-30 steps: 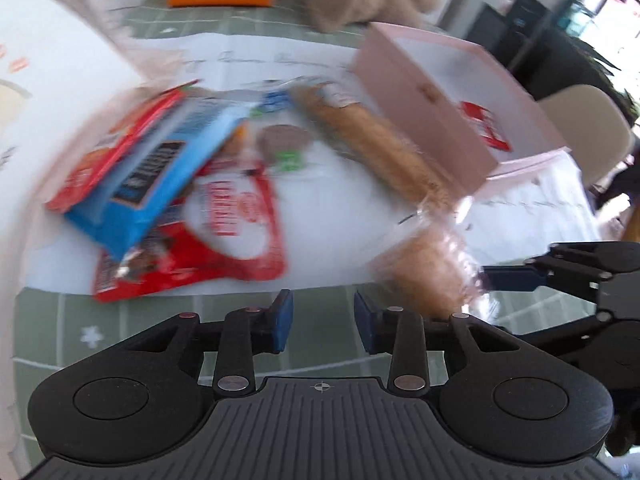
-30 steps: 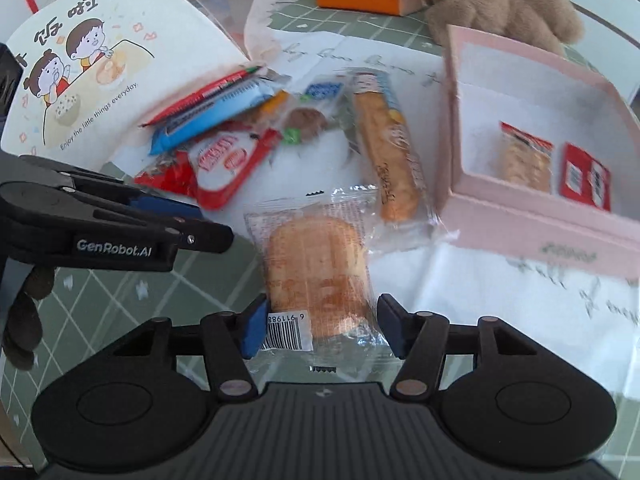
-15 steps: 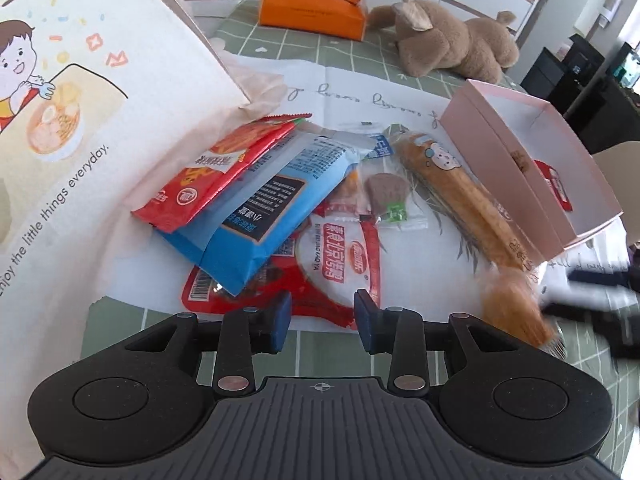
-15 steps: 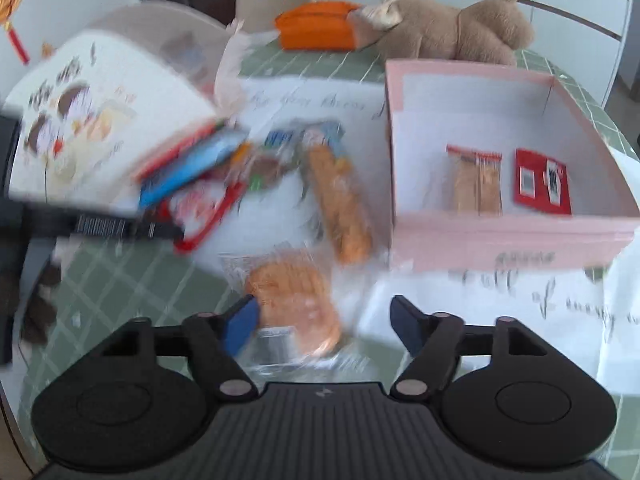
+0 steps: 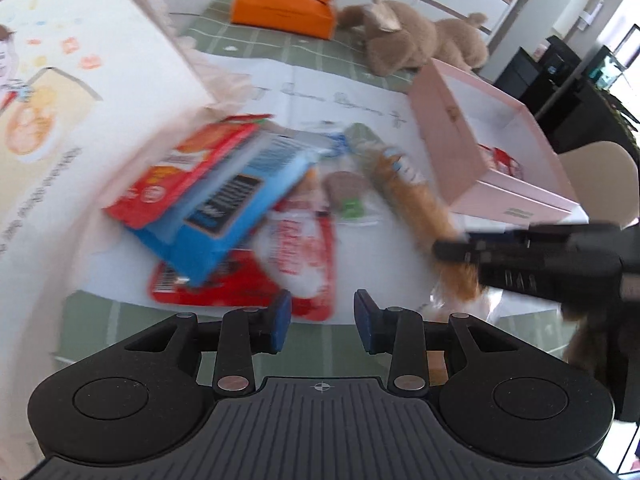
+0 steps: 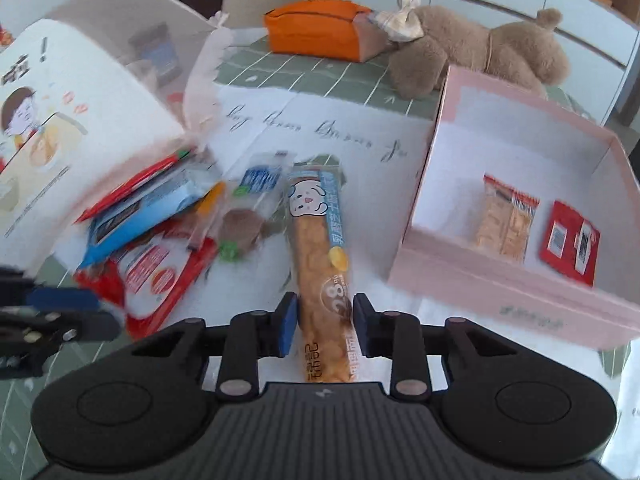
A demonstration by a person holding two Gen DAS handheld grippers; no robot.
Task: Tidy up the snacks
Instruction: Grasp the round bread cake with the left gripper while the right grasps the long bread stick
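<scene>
A long biscuit pack [image 6: 320, 240] with a cartoon dog lies on the white paper, pointing toward the camera. My right gripper [image 6: 325, 320] is shut on its near end, both blue pads pressing its sides. In the left wrist view that same pack [image 5: 400, 184] runs under the blurred right gripper [image 5: 452, 248]. My left gripper [image 5: 322, 320] hovers open over the table edge, nothing between its pads. A pink box [image 6: 500, 288] on the right holds a cracker pack [image 6: 504, 220] and a small red packet [image 6: 568, 244].
A snack pile lies left of the long pack: a blue packet [image 5: 228, 208], red packets [image 5: 188, 168] and small sweets. A white printed bag [image 5: 80, 100] stands behind it. An orange pouch [image 5: 280, 4] and a plush toy [image 5: 408, 36] sit at the back.
My right gripper left the round cake packet, shifted over to the long biscuit pack and closed on its near end. My left gripper stays open and has tilted a little.
</scene>
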